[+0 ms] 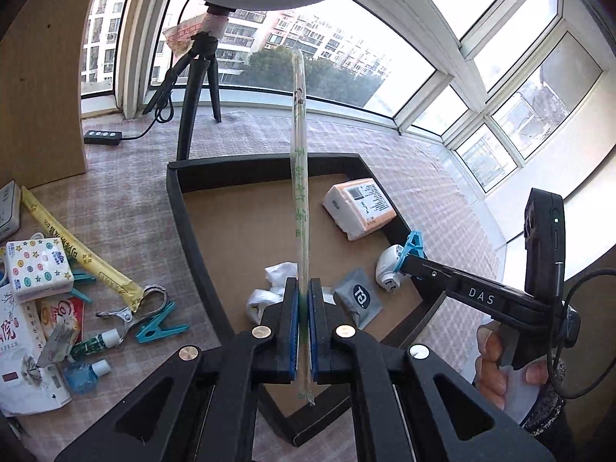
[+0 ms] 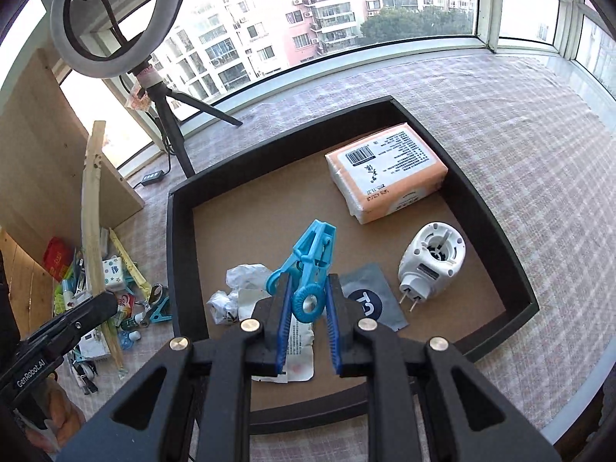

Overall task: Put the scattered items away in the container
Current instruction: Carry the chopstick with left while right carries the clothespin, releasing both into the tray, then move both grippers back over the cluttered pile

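Table (image 2: 500, 123) with checked cloth runs along the windows; black tray (image 2: 496, 215) with brown cardboard floor sits mid-table, open side up

Ring light on tripod (image 2: 115, 19) stands on the table past the tray's far left corner, wooden board (image 1: 42, 96) upright at the table's left edge

In the tray: orange-and-white tissue pack (image 2: 385, 171) near the far right corner, white plug-in device (image 2: 431, 265) on its side by the right wall, prongs toward the near edge, grey sachet (image 2: 369, 300) just left of it, crumpled white wrappers (image 2: 238, 285) toward the near left

Left claw (image 1: 304, 323) closed on a long clear chopstick sleeve (image 1: 300, 177) with green print, gripped near its lower end, upright over the tray's near part

Right claw (image 2: 308, 308) pinches a blue clothespin (image 2: 312, 254) by its ring end, jaws partly closed around it, pin pointing away over the tray's near middle

Loose pile on the table left of the tray: white paper packet (image 1: 23, 354), star-print tissue pack (image 1: 38, 265), long yellow sleeve (image 1: 77, 254), metal clip (image 1: 134, 308), teal clothespin (image 1: 161, 329), small green tube (image 1: 94, 344), small blue bottle (image 1: 86, 375)
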Tool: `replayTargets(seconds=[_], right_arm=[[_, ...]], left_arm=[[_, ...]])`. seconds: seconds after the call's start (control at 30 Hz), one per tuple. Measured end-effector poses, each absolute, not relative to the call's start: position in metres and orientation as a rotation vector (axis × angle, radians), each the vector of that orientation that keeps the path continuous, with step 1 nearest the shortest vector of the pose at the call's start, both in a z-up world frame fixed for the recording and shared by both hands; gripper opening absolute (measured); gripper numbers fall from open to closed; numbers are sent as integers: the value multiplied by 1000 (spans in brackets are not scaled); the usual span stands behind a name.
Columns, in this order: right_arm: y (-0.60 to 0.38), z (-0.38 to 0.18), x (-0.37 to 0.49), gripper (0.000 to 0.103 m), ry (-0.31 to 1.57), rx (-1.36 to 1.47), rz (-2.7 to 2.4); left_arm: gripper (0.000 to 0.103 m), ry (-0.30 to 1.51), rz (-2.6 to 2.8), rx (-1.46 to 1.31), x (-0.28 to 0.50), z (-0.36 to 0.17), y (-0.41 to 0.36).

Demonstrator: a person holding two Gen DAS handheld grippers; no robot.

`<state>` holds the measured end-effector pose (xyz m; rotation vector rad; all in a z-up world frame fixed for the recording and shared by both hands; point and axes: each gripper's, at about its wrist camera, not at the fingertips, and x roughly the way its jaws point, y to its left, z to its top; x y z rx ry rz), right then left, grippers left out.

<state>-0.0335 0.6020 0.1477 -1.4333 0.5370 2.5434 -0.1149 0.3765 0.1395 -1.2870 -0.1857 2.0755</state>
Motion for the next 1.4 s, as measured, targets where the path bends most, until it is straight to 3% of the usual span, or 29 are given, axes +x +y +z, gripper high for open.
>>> replayTargets(seconds=[0.03,0.1,0.6,1.07,1.4], right_arm=[[602,148,-34,34,519,-1439,2527],[602,152,-32,48,502,-1396,2527],[558,168,-36,49,383,-1290,2692],[446,161,-50,49,135,-1409,2921],[362,147,-65,49,106,-1576,3063]], left_arm=[[29,-181,2077,-1278,-114,140,380],[30,-151,2093,-1258,-112,142,383],[30,-125,2196,-1272,-100,142,330],[30,-260,2432,-1359,-93,125,189],[30,-412,2513,-1466,-90,90,95]])
